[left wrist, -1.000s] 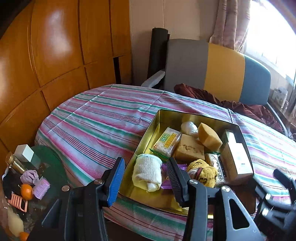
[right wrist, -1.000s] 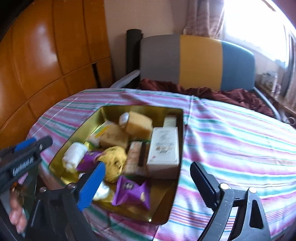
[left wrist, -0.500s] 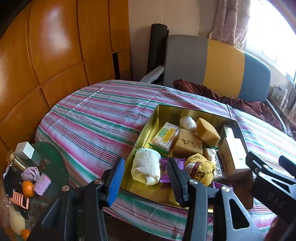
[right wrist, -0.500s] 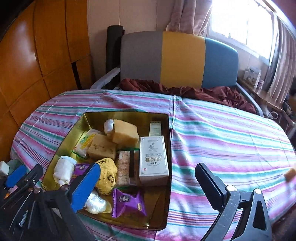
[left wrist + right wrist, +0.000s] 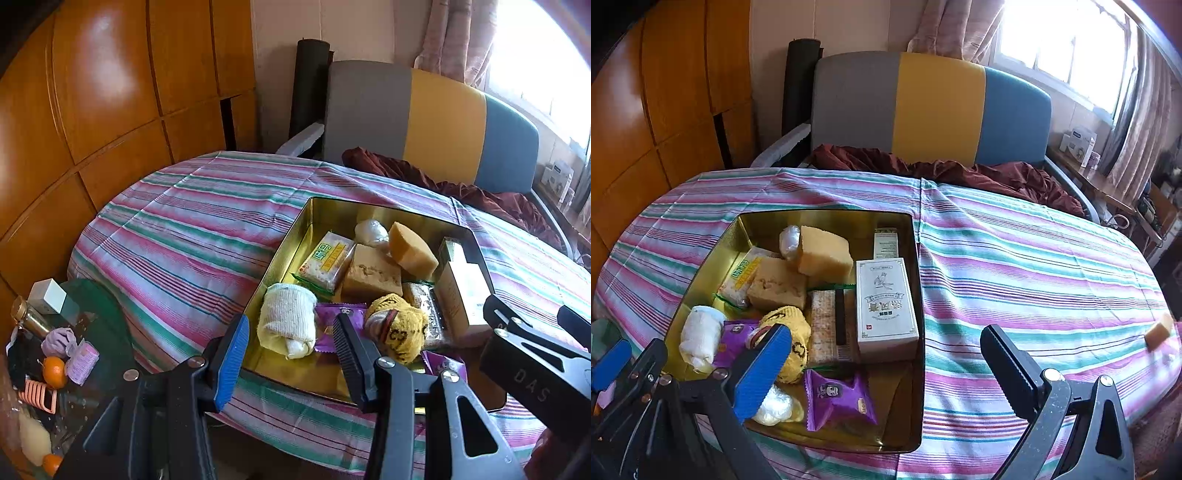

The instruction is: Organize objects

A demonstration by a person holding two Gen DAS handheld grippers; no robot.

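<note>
Sitting on the striped-cloth bench [image 5: 1034,266], a gold tin [image 5: 918,295] packed with odds and ends, and both grippers hanging just in front of its near edge. Left gripper [image 5: 288,354] spread wide, nothing between the fingers, lined up with the rolled white sock [image 5: 288,317] in the tin's near left corner. Right gripper [image 5: 882,369] also wide open and holding nothing, parked over the tin's near right side. Inside the tin: yellow knit bundle [image 5: 790,332] just right of the sock, purple snack packet [image 5: 836,398] near the front wall, white box [image 5: 884,302] standing against the right wall, two sponge-like yellow blocks [image 5: 822,254] toward the back, a green-and-yellow cracker pack [image 5: 327,260] on the left side, plus a clear plastic-wrapped lump [image 5: 774,406] at the front. Well off to the tin's right, near the bench edge, one small orange block [image 5: 1160,332] lying alone on the cloth. Behind the tin, a grey-yellow-blue chair [image 5: 938,107] with a maroon cloth [image 5: 960,170] dumped on the seat. Left of the tin and lower down, a small glass side table [image 5: 92,306] with oranges and little bottles.
</note>
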